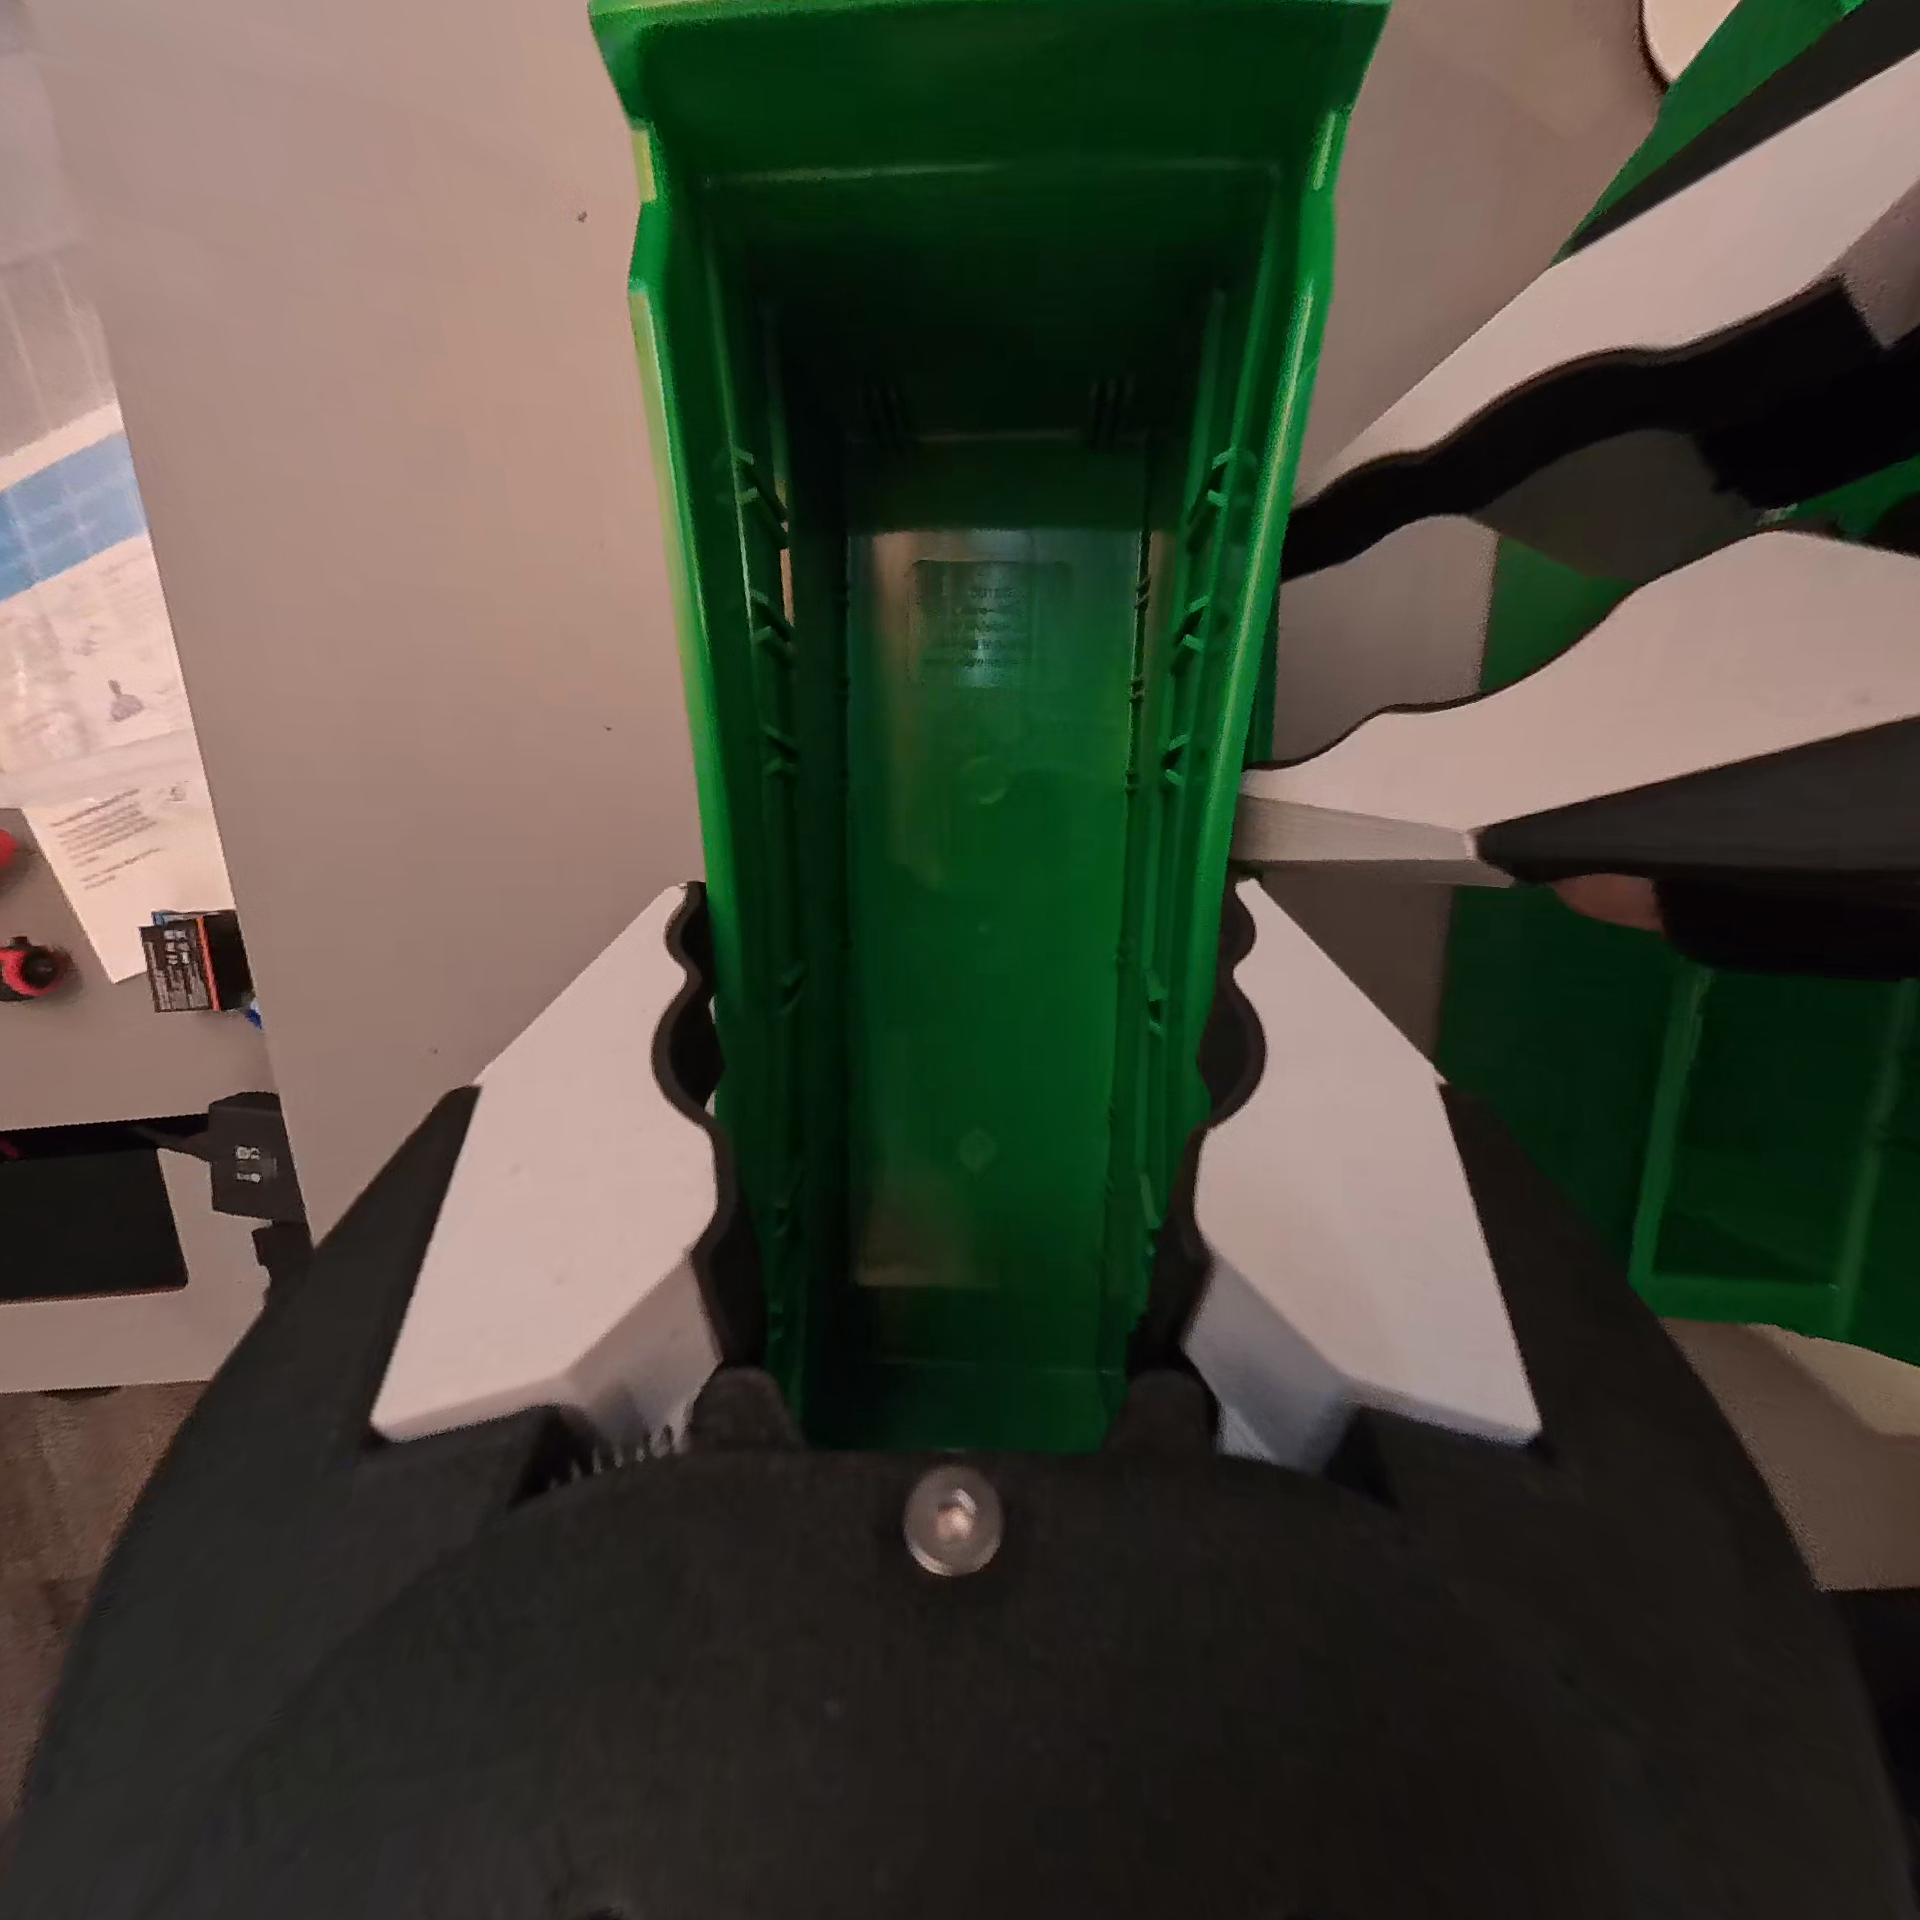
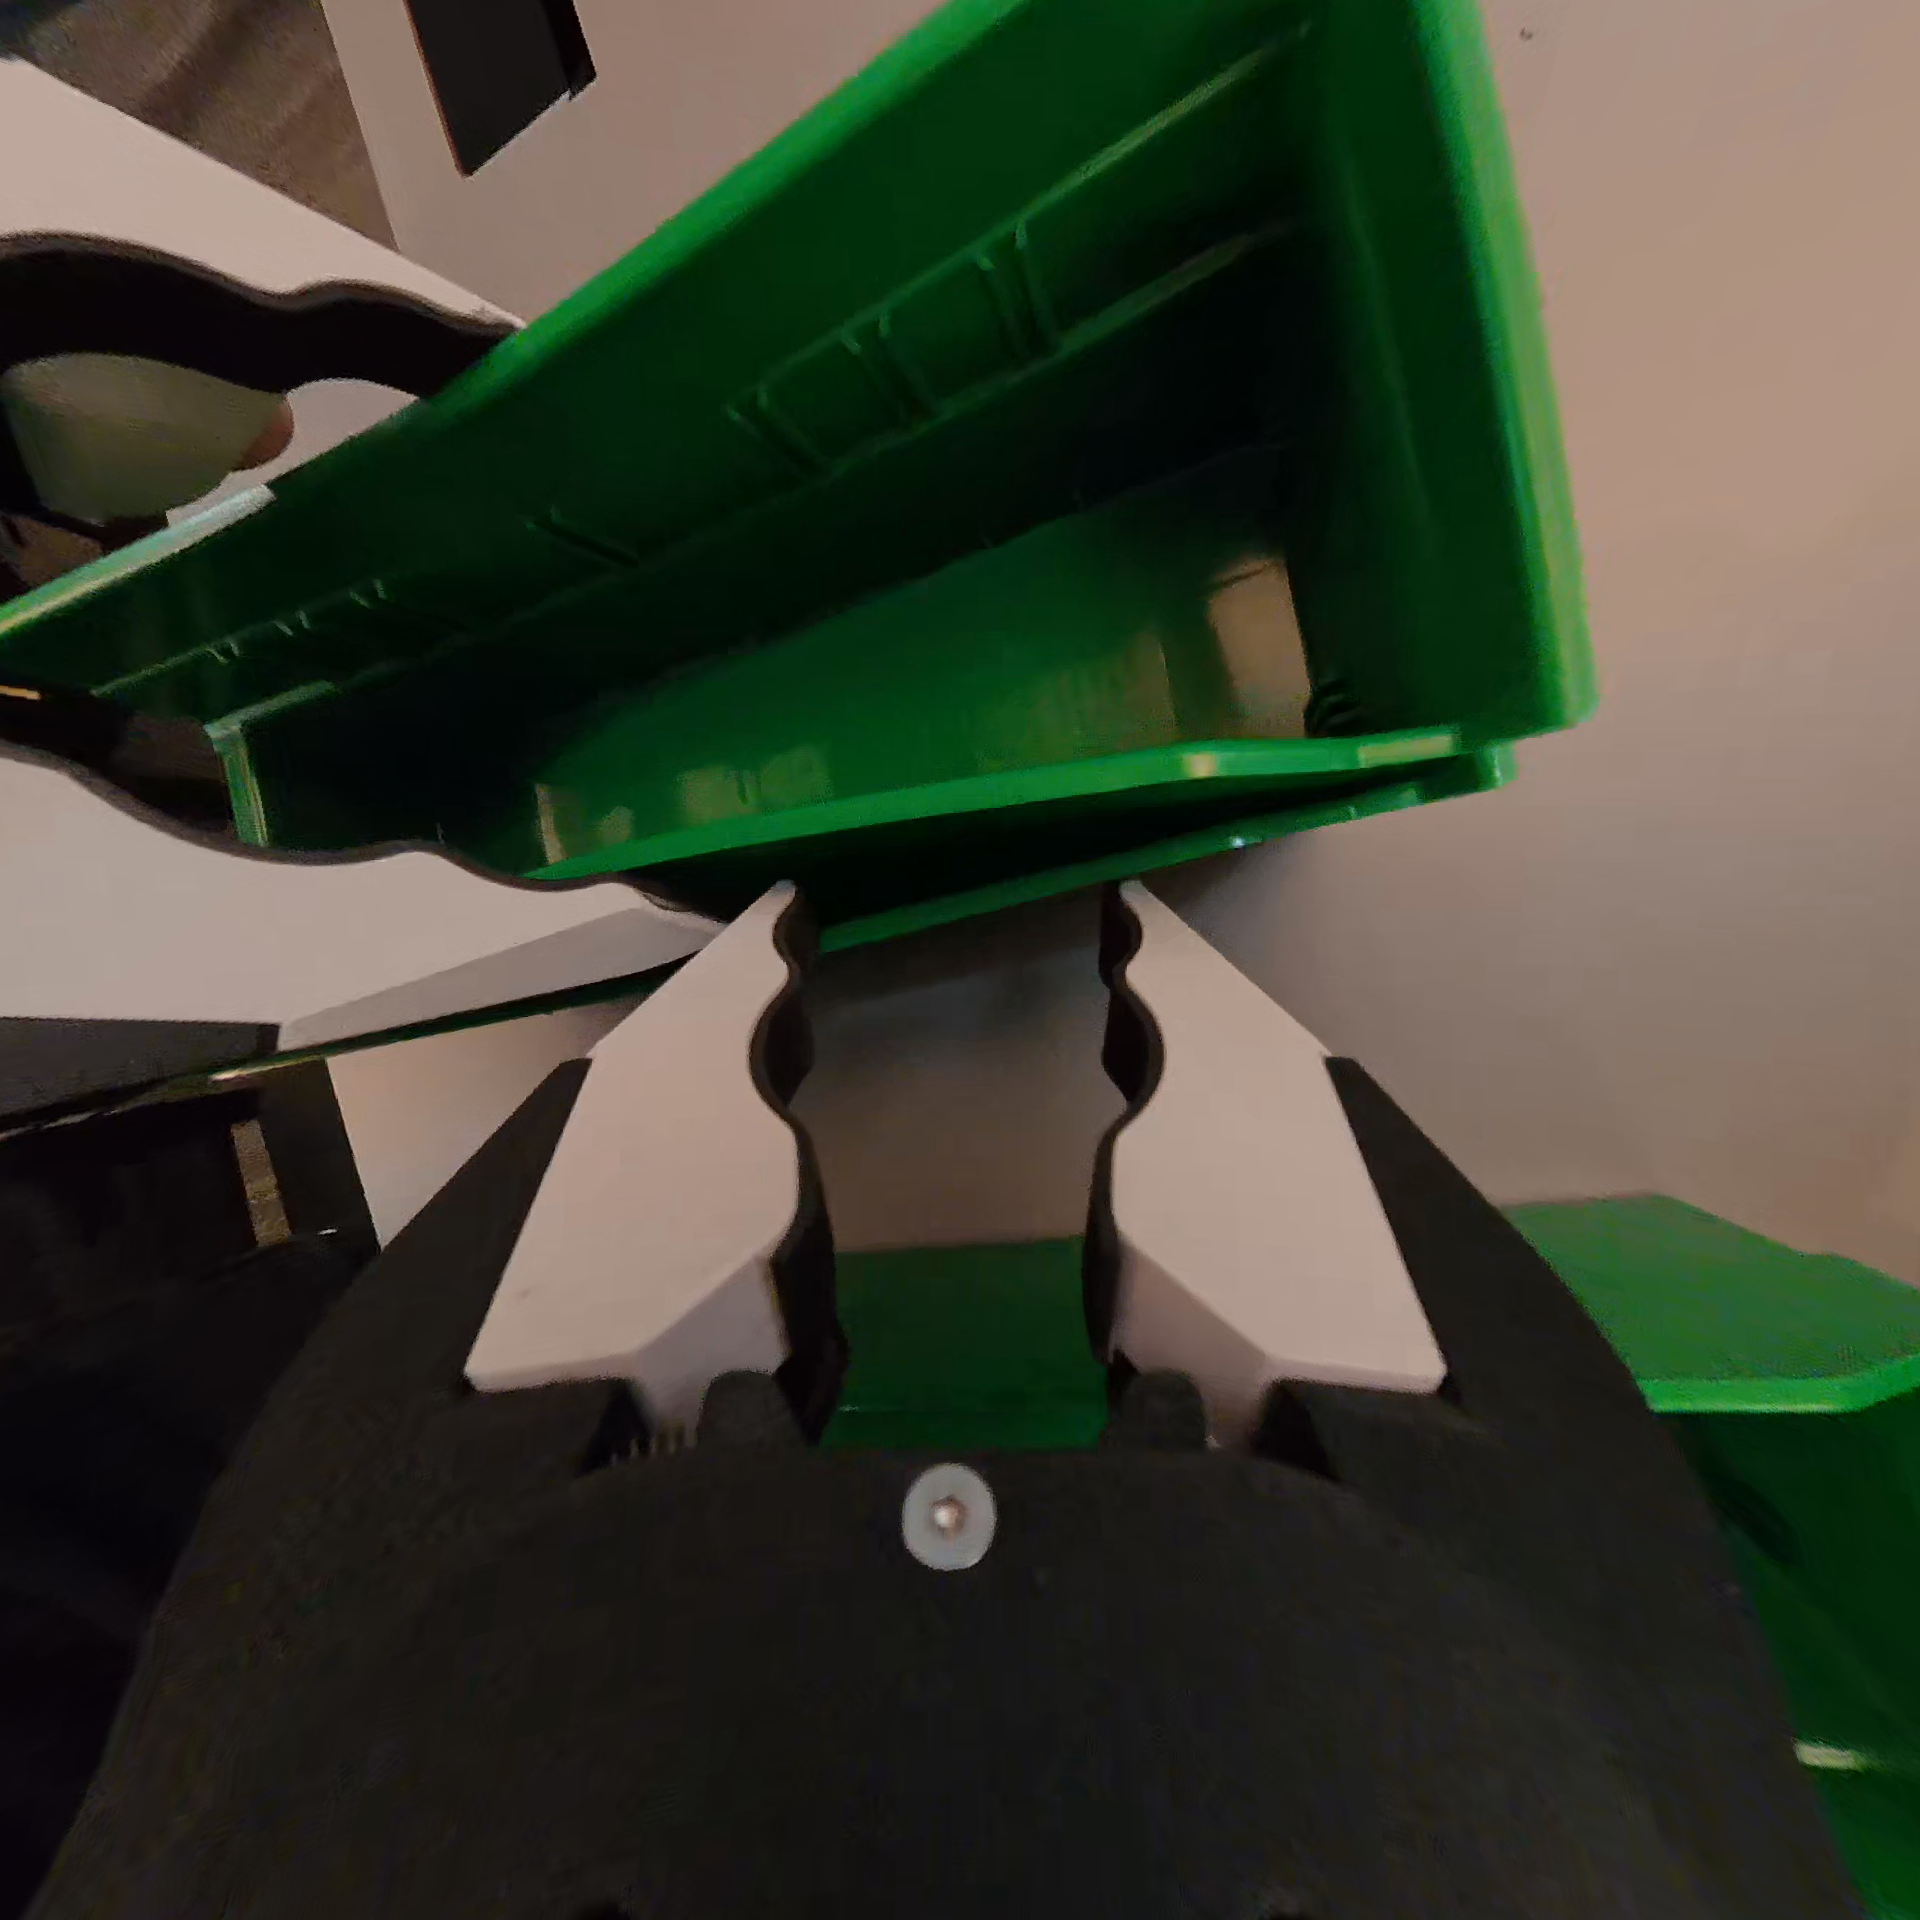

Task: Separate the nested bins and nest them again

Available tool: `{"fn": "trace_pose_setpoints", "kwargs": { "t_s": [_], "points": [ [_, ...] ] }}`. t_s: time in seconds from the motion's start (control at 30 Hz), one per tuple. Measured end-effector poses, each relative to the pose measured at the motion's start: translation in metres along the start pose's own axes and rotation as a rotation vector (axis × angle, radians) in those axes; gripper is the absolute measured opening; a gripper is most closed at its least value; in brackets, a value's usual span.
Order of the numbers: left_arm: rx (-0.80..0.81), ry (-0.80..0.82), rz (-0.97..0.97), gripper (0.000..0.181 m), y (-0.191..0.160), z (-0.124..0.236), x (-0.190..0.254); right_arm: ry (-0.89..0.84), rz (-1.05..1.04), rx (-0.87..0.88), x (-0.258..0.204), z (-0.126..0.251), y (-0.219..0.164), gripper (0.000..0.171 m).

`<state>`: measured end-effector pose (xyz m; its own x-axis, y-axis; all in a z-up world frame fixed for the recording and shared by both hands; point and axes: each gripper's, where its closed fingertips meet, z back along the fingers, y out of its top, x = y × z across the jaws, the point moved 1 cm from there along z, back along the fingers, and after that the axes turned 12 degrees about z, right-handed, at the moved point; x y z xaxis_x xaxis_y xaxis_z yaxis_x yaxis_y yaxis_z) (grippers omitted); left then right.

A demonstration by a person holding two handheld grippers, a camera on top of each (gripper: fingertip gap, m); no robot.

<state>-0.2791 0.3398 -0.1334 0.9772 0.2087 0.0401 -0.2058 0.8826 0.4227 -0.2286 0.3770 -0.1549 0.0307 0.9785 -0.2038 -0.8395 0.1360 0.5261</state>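
Observation:
A stack of nested green bins runs lengthwise between my left gripper's fingers, open side facing the camera. My left gripper is shut on the stack's two long walls and holds it off the surface. In the right wrist view the stack hangs tilted, with an inner rim and an outer rim showing at its edge. My right gripper is open, its fingertips at the outer rim, with nothing between them. It also shows in the left wrist view, against the stack's right wall.
Another green bin stands at the lower right; it also shows in the right wrist view, below and right of my right gripper. Papers, a small black box and red items lie on the grey surface at left.

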Motion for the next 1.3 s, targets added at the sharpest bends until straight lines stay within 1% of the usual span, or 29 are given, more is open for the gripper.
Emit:
{"fn": "trace_pose_setpoints", "kwargs": {
  "t_s": [0.03,0.17,0.27,0.4,0.5,0.63,0.73,0.83,1.1,1.3],
  "points": [
    [-0.001,-0.008,0.010,0.094,0.000,0.000,-0.001,-0.006,0.005,-0.007,0.001,0.000,0.000,0.056],
    [0.003,-0.016,-0.001,0.092,0.001,0.001,-0.001,-0.028,0.050,-0.070,0.001,-0.006,-0.003,0.057],
    [0.012,-0.026,0.013,0.093,0.005,0.005,-0.004,-0.019,0.042,-0.066,0.000,-0.008,0.000,0.057],
    [0.016,-0.117,0.068,0.093,0.008,0.009,-0.009,0.017,0.030,-0.036,-0.004,-0.007,0.005,0.058],
    [0.015,-0.171,0.100,0.092,0.009,0.011,-0.012,0.013,0.048,-0.034,-0.005,-0.006,0.009,0.057],
    [0.033,-0.160,0.034,0.091,0.013,0.020,-0.002,-0.001,0.049,-0.074,-0.002,-0.010,0.002,0.057],
    [0.047,-0.158,0.022,0.092,0.018,0.026,-0.002,0.027,0.013,-0.037,-0.003,-0.006,0.005,0.053],
    [0.047,-0.170,0.023,0.093,0.019,0.028,-0.003,0.026,0.008,-0.033,-0.002,-0.004,0.007,0.054],
    [0.107,-0.199,0.035,0.092,0.035,0.056,-0.005,0.019,0.005,0.048,-0.001,0.027,0.016,0.056],
    [0.171,-0.219,0.037,0.091,0.053,0.092,-0.008,0.001,0.000,0.126,0.000,0.065,0.017,0.055]
  ]
}}
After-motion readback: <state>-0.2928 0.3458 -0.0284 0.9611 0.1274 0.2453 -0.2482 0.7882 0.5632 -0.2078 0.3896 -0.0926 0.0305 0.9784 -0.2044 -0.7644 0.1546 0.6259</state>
